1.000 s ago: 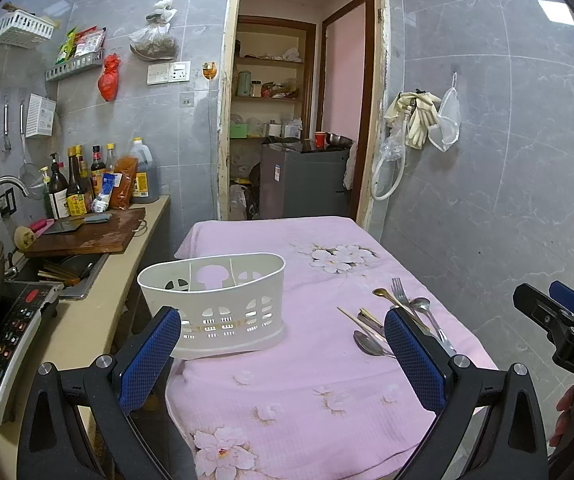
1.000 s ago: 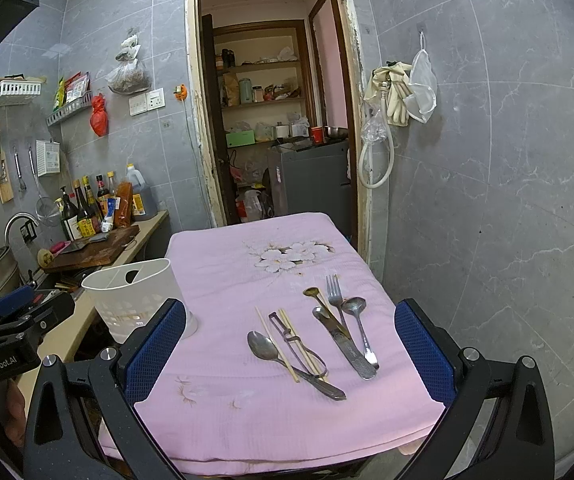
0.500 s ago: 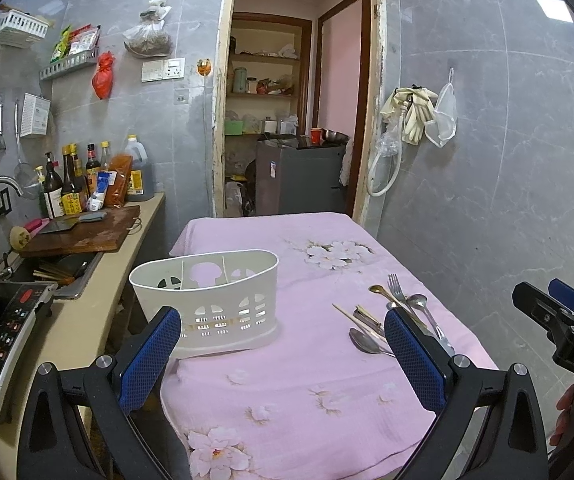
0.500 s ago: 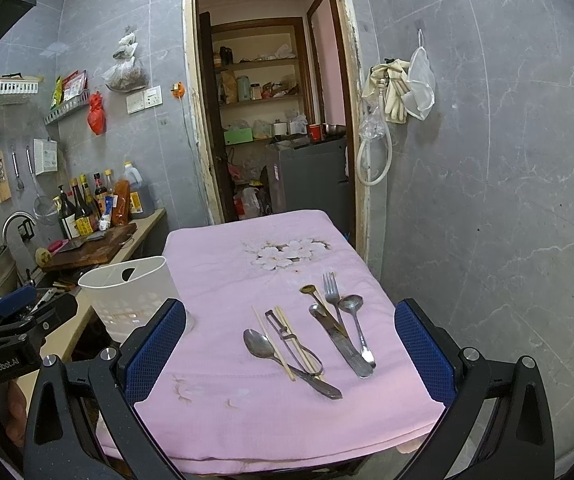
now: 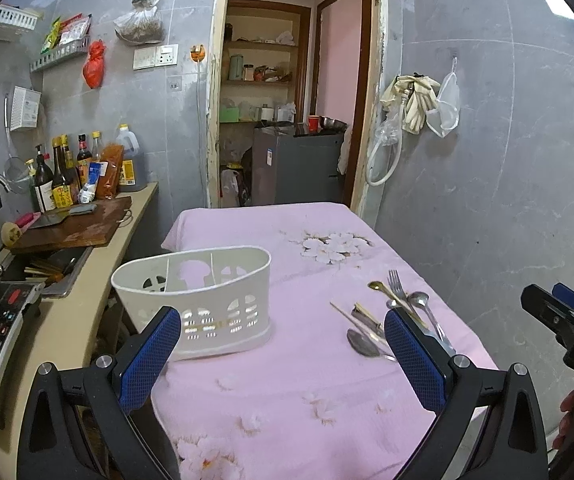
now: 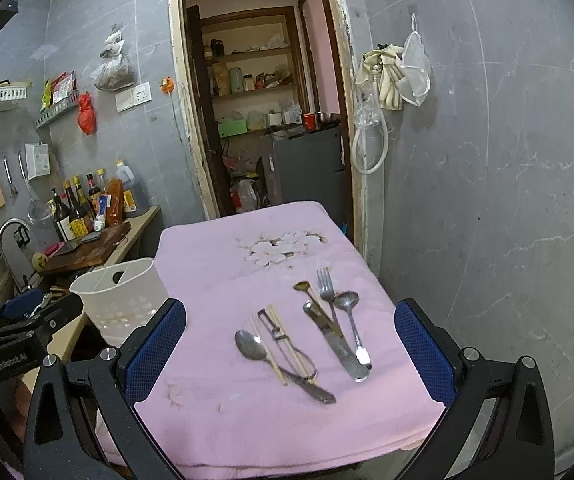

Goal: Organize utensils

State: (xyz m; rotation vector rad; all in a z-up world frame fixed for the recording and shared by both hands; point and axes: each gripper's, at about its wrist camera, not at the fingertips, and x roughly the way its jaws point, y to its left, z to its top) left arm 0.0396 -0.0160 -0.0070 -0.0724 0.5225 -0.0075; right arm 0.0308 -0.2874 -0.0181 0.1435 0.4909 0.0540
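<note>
Grey-tiled kitchen, pink floral cloth on the surface: white caddy at its left edge, utensils loose at right; my left hand-held gripper and right hand-held gripper both spread wide, empty, above it.

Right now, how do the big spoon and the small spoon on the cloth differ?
The big spoon lies at the left of the utensil group, under the chopsticks; the small spoon lies at the right, beside the fork. The big spoon's bowl is broader and its handle runs toward the near right; the small spoon's handle is slim and points nearly straight toward the camera. Both are silver metal, with bowls at the far end.
</note>
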